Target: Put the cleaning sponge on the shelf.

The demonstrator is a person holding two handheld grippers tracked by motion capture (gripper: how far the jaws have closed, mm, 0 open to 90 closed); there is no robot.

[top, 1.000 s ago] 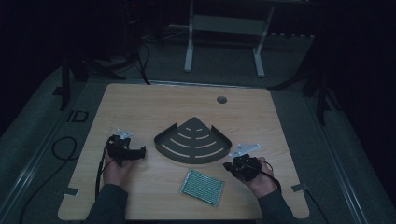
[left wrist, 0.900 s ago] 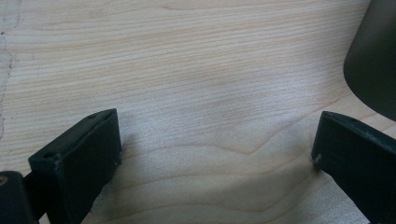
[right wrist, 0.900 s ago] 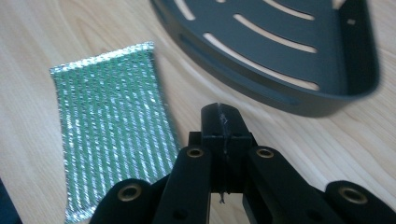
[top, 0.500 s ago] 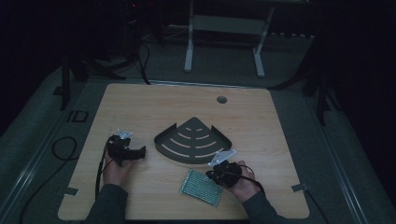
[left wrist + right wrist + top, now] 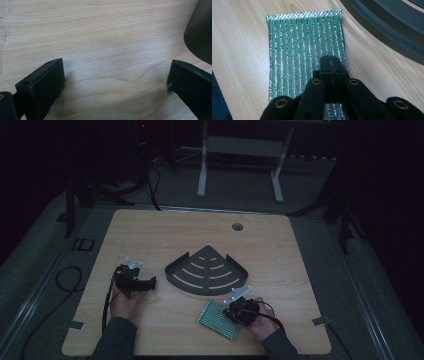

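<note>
Wooden table (image 5: 150,235): one pad (image 5: 216,319), one rack (image 5: 207,271).

Setting: a dim lab or test room is showing. A light wooden table (image 5: 150,235) with a round cable hole (image 5: 237,226) is sitting on grey flooring (image 5: 45,255); beyond both grippers, white stand legs (image 5: 240,165), dark tripods and trailing cables (image 5: 65,280) are standing.
</note>
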